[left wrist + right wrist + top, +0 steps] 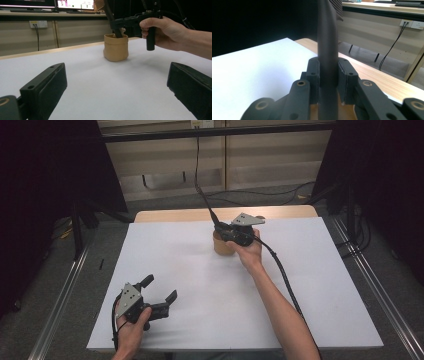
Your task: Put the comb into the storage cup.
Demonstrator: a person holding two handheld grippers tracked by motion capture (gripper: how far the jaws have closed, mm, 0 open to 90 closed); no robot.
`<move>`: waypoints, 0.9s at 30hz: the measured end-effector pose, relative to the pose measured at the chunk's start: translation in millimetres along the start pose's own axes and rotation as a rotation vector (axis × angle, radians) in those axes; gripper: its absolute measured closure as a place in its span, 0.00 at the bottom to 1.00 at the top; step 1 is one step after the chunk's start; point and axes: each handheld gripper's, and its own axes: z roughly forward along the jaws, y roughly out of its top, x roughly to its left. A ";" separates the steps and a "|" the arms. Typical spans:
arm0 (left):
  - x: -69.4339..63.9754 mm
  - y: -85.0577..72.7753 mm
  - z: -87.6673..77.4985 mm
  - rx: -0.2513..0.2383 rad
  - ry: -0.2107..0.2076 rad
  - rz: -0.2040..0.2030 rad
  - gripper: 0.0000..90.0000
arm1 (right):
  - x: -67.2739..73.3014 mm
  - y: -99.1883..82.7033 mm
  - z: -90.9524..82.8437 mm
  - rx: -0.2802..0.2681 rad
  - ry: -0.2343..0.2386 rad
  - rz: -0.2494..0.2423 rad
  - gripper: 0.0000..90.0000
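A tan cup (221,247) (115,48) stands on the white table sheet (200,285) toward the far middle. A long dark utensil handle (206,205) (109,12) (327,37) rises tilted out of it, with a brown ribbed head (99,3) at its top. My right gripper (222,229) (118,27) (328,75) is directly over the cup, its jaws shut on that handle just above the rim. My left gripper (160,288) (117,68) rests at the near left of the sheet, jaws open with nothing between them, pointing toward the cup.
The wooden table edge (200,214) shows beyond the sheet. Metal rails (60,295) run along both sides. Cables (260,194) lie on the floor behind. The right gripper's cable (287,280) trails along the forearm. Monitors (75,3) sit on a far desk.
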 end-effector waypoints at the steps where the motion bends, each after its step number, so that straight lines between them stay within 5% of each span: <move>1: -0.8 0.0 0.3 -0.001 0.002 -0.005 0.03 | 0.0 -0.1 -0.7 -0.002 0.000 -0.002 0.81; 16: -0.4 0.1 -0.1 -0.001 0.000 0.000 0.03 | -7.0 -3.0 1.6 -0.016 -0.029 -0.005 0.81; 27: -0.5 0.5 -0.4 -0.007 0.002 -0.007 0.03 | -0.7 -10.4 4.4 0.026 -0.012 -0.025 0.81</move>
